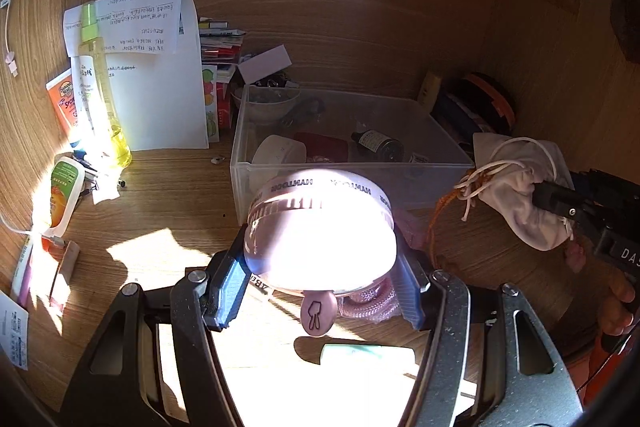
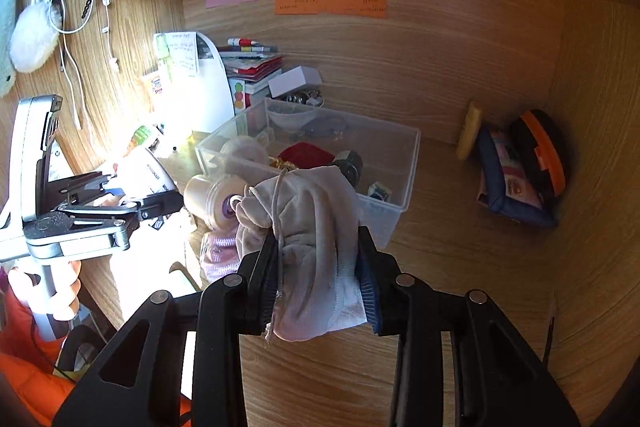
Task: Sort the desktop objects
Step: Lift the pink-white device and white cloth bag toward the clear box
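Left wrist view has the left gripper (image 1: pixel 320 267) clamped on a round pink case (image 1: pixel 320 231), held up just short of the clear bin (image 1: pixel 352 167) on the bench (image 1: pixel 160 211), probably so it can drop in. Right gripper (image 2: pixel 316 279) is squeezed tight on a white drawstring pouch (image 2: pixel 308 227), also near the bin, likely next.

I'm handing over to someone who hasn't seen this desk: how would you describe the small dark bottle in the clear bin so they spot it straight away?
Start at the clear plastic bin in the middle of the wooden desk, below the coloured notes on the back panel. Near the bin's right side, beside the red pouch, lies the small dark bottle on its side. It is the only dark, labelled, black-capped bottle in there; its neighbours are pale or red.
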The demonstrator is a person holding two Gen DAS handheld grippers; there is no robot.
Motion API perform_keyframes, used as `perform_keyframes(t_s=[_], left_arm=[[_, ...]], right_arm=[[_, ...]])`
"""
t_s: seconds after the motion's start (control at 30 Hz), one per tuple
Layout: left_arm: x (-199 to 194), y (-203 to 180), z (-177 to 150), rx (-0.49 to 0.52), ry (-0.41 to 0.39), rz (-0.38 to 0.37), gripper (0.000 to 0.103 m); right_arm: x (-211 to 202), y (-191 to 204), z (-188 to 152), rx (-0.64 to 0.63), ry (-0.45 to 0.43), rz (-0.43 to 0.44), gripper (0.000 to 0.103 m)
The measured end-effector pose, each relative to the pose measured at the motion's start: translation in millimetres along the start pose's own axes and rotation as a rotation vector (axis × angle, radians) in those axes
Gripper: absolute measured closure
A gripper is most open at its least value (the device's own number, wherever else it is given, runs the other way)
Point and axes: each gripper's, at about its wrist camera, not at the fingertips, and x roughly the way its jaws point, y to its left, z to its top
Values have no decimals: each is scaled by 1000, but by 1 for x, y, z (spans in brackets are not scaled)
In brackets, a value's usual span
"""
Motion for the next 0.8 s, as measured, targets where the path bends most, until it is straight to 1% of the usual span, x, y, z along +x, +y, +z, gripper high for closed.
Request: perform_keyframes(t_s=[0.1, 0.47, 0.6, 0.8], left_arm=[[3, 1, 8, 3, 0, -10, 41], [14, 7, 49, 37, -35, 21, 41], [27, 11, 67, 41, -25, 10, 41], [53, 9, 90, 70, -5, 18, 41]], right_arm=[[5, -1, 9, 1, -13, -4, 71], [29, -10, 35, 16, -38, -3, 71], [43, -19, 46, 31, -34, 2, 71], [68, -28, 57, 50, -10, 8, 71]])
